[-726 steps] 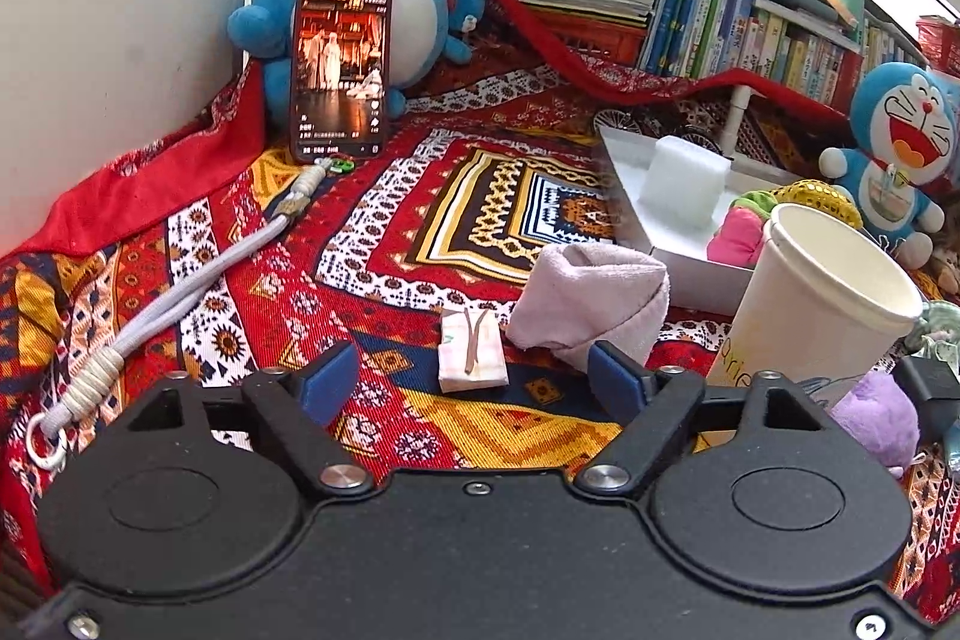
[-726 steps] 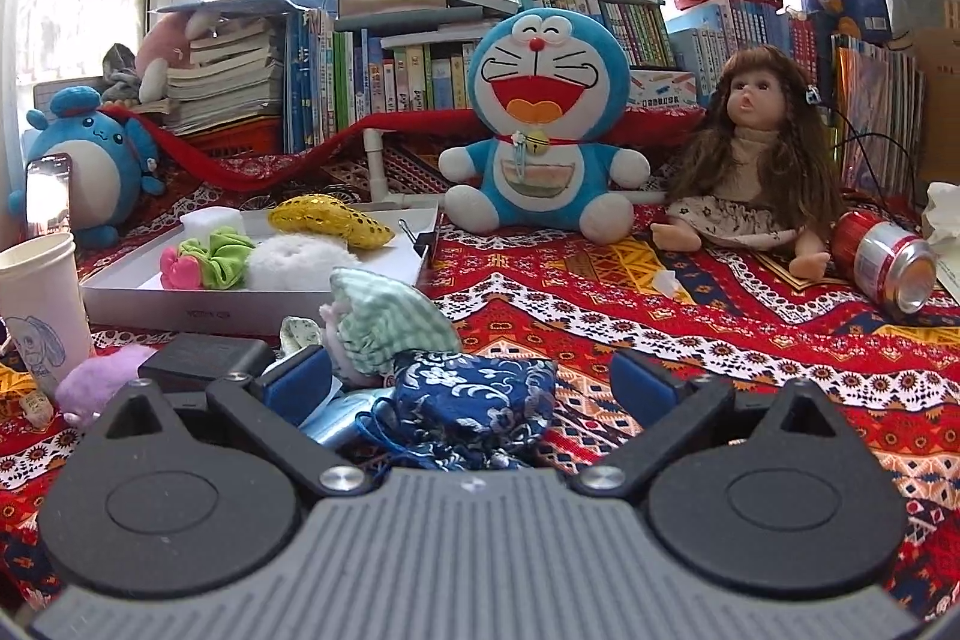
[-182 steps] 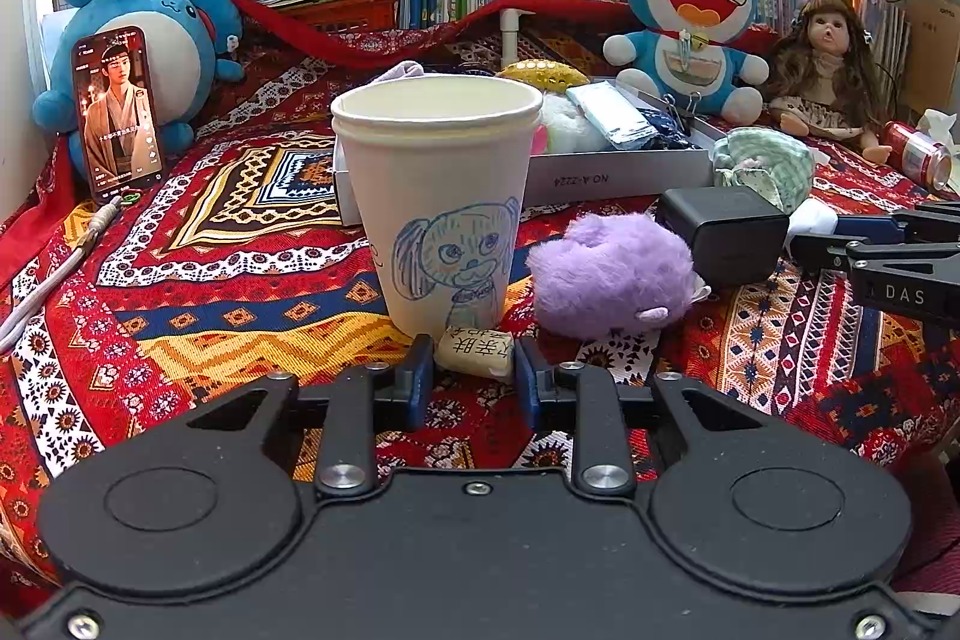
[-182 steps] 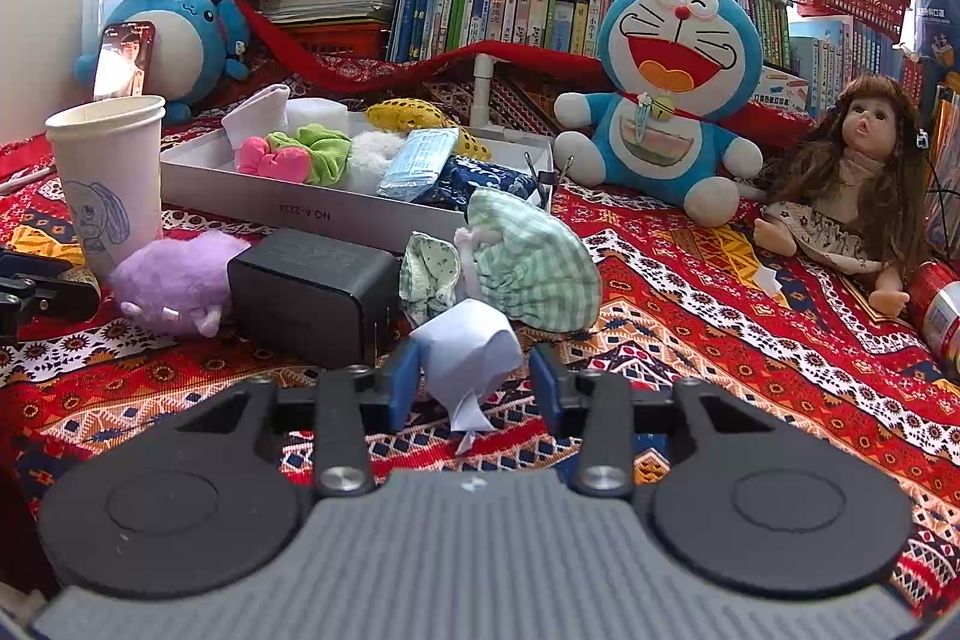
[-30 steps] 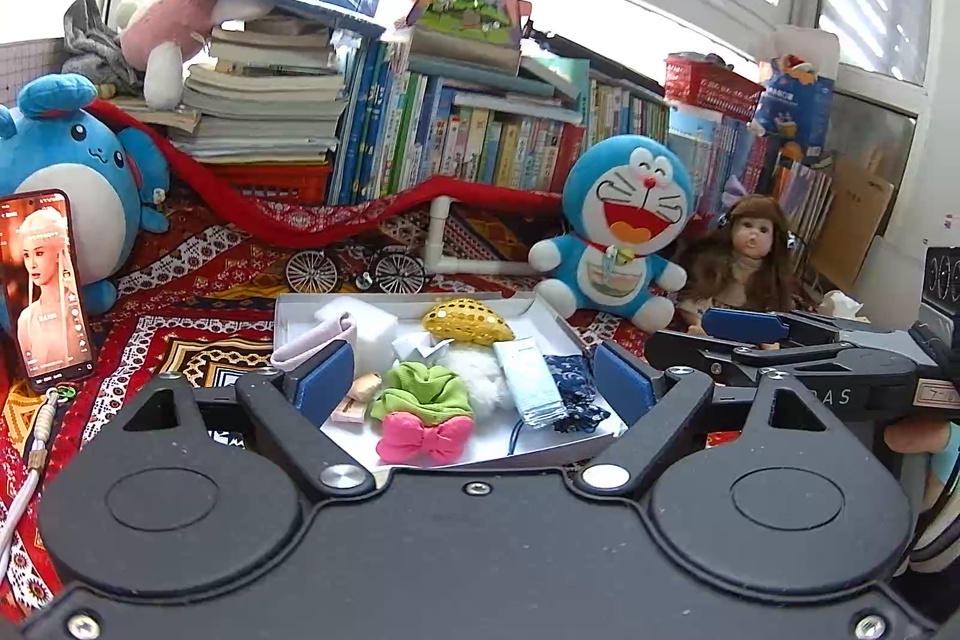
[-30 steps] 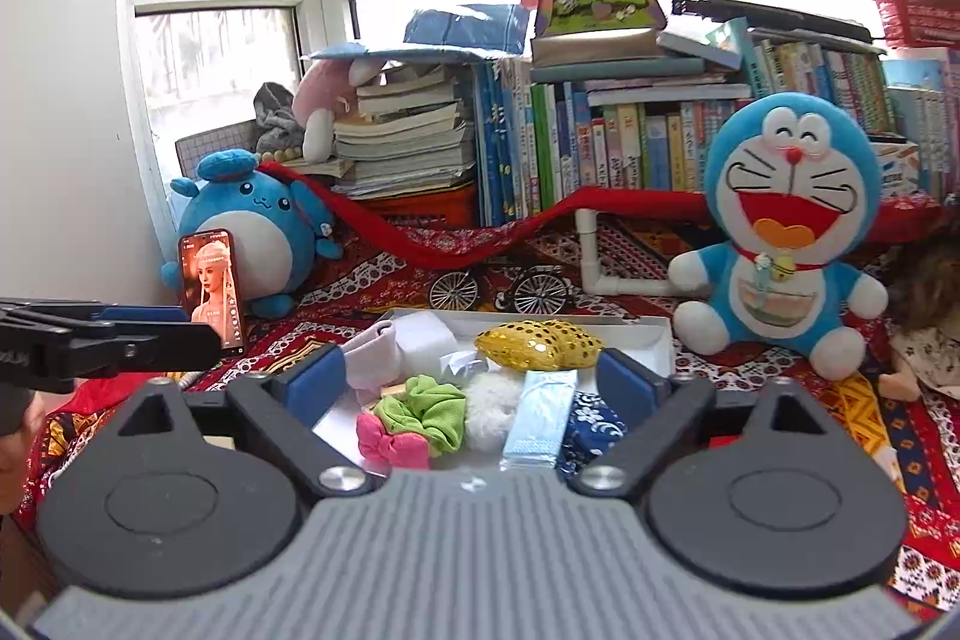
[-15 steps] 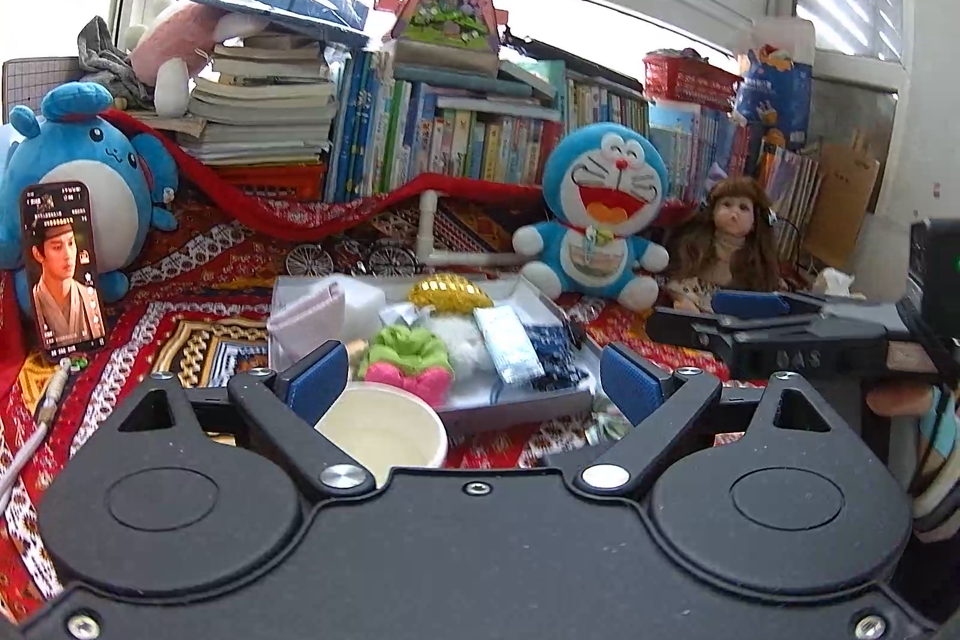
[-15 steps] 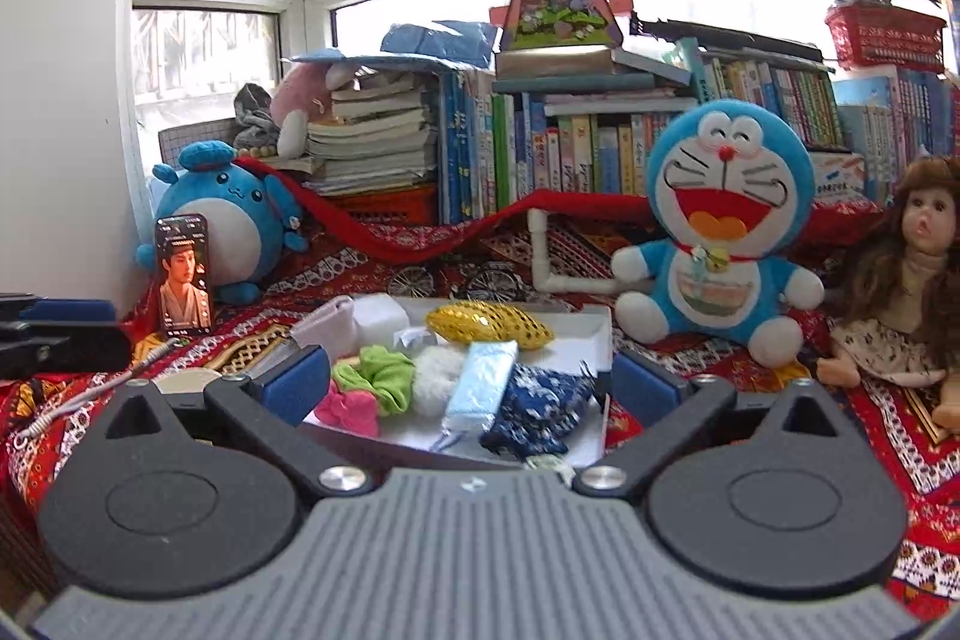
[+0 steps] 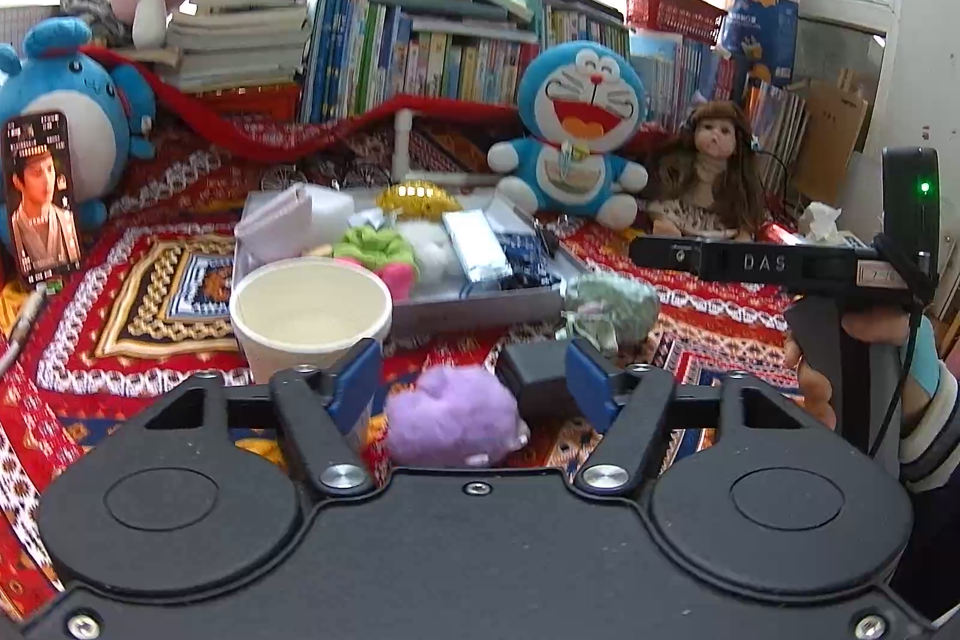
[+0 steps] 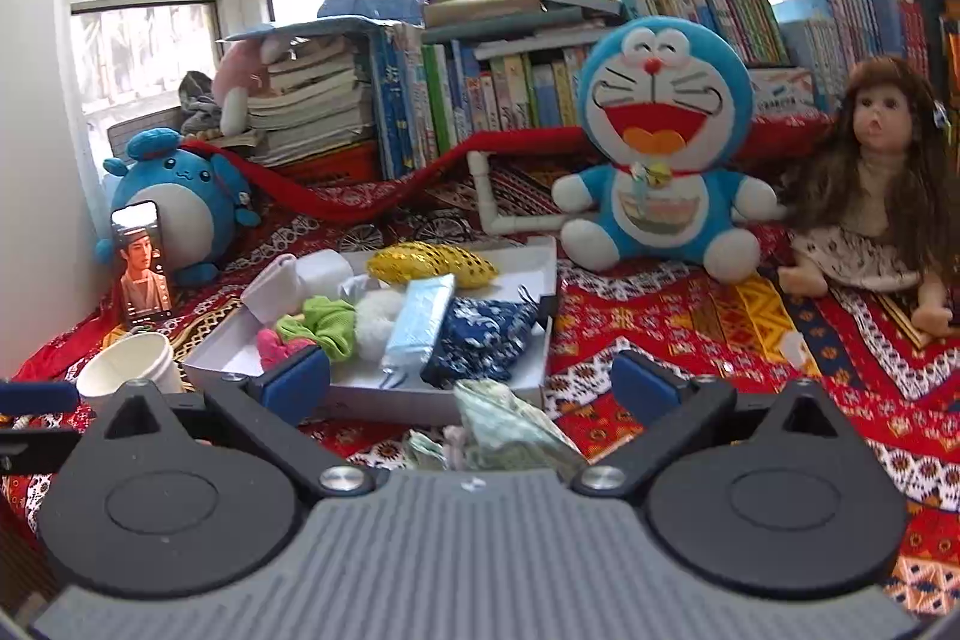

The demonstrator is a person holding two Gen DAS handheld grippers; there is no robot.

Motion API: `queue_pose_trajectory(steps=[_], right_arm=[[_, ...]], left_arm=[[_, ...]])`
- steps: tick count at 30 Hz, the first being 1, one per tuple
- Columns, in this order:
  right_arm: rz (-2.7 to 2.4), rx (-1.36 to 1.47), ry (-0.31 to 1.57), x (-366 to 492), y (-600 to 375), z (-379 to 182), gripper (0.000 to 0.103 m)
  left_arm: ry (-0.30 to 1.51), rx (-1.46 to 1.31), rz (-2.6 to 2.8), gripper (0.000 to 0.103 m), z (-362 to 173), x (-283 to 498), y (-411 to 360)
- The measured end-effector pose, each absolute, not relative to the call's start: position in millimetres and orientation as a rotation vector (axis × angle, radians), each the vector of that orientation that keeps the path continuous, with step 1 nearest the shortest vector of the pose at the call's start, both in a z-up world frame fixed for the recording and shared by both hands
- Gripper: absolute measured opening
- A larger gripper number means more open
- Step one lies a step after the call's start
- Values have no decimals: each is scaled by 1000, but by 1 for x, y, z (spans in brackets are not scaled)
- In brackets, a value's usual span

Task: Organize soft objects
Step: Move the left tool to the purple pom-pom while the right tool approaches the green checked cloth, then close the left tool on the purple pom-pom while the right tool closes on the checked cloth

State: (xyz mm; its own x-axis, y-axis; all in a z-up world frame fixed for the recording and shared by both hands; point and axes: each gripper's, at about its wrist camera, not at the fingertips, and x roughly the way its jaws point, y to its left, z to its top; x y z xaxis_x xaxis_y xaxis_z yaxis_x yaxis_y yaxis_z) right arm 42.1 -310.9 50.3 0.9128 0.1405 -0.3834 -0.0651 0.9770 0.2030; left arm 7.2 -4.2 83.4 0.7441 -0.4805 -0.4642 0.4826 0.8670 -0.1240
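A purple fluffy toy (image 9: 450, 421) lies on the patterned cloth, low between the fingers of my left gripper (image 9: 471, 382). Its jaws are closing, and the blue pads stand either side of the toy without pressing it. A green checked pouch (image 10: 510, 430) lies just in front of the white tray (image 10: 372, 400), under my right gripper (image 10: 471, 388), which is wide open with nothing in it. The tray holds several soft items: a yellow pouch (image 10: 432, 265), a green scrunchie (image 10: 327, 319) and a blue floral bag (image 10: 486, 334). In the left wrist view a hand holds the right gripper (image 9: 750, 262) side-on.
A paper cup (image 9: 312, 310) stands left of the purple toy, and a black box (image 9: 534, 376) sits right behind it. A phone (image 10: 141, 268) leans on a round blue plush (image 10: 174, 196). A Doraemon plush (image 10: 660, 148), a doll (image 10: 870, 172) and books line the back.
Both grippers have sunk toward the cloth. The left jaws have narrowed, and the purple toy now shows between them. The green pouch has come into view under the right gripper.
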Motion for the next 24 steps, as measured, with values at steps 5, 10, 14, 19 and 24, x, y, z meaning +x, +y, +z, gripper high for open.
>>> queue_pose_trajectory(steps=[5, 10, 14, 19, 24], right_arm=[[101, 218, 442, 42, -315, 39, 99], [101, 268, 475, 46, -318, 30, 96], [96, 334, 494, 50, -323, 24, 94], [92, 372, 510, 56, -325, 17, 94], [87, 386, 527, 63, -323, 12, 94]], left_arm=[[525, 19, -483, 63, 68, 8, -12], [544, -3, -436, 64, 51, 6, -22], [550, -5, -381, 65, 38, 8, -34], [565, -3, -335, 69, 26, 11, -44], [565, -22, -297, 71, 19, 17, -47]])
